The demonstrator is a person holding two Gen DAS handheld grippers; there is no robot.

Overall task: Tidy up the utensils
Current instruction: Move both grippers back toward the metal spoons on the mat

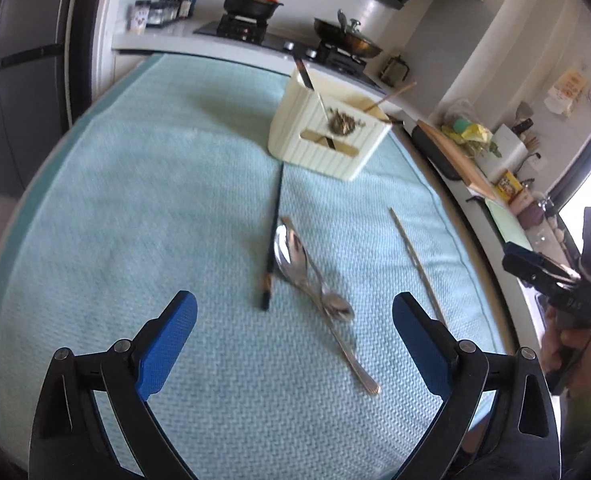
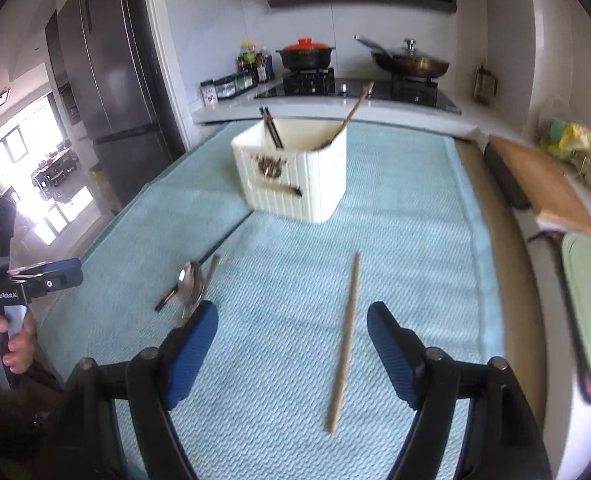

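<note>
a cream utensil holder [image 2: 291, 172] is stood on the teal mat [image 2: 395, 220] that covers the counter, and it is taken here as the landmark. a dark chopstick [image 2: 272, 130] and a wooden one [image 2: 355, 110] are already leaned inside it, so it is judged that sorting is part done and that sticks are kept by kind.

in front of the holder, nearer the cameras, the loose pieces are spread flat and mostly apart, presumably so each can be picked singly: a black chopstick [image 1: 273, 236] running straight out from the holder's base, two metal spoons [image 1: 309, 276] overlapped just beside it, and a wooden chopstick [image 2: 345, 340] well off to the holder's right front.

the left hand-held gripper [image 1: 294, 332] is held released and empty above the spoons and black chopstick. the right hand-held gripper [image 2: 293, 346] is likewise spread and empty, with the wooden chopstick lying between its pads [image 2: 389, 354] lengthwise, untouched, which suggests it is being lined up for that stick.
</note>
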